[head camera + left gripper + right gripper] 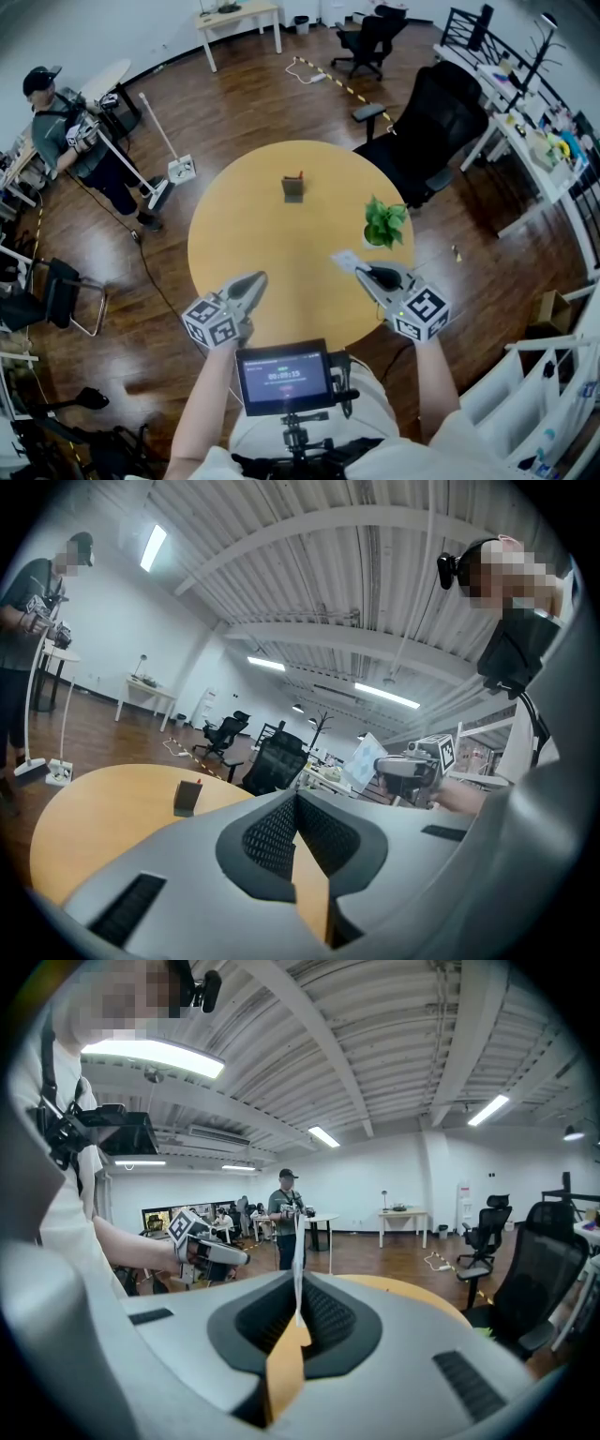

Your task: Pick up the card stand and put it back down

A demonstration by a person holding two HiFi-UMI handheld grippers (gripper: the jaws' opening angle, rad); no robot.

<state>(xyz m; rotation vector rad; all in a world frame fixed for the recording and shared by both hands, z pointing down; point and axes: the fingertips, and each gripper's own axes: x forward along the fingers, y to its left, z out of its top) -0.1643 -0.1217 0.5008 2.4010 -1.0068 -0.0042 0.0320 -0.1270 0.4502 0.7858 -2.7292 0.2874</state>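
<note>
The card stand [293,187] is a small dark block standing upright on the far half of the round yellow table [244,234]; the left gripper view shows the card stand [187,797] ahead and to the left. My left gripper [255,279] hovers over the table's near edge, jaws shut and empty [296,797]. My right gripper [362,272] is over the near right of the table, shut on a thin white card [344,260]. That card [297,1251] stands edge-on between the pads in the right gripper view. Both grippers are well short of the stand.
A small green potted plant [384,223] sits on the table's right side, just beyond my right gripper. A black office chair [441,122] stands behind the table at the right. A person [66,141] stands on the wooden floor at the far left. A screen [284,377] hangs at my chest.
</note>
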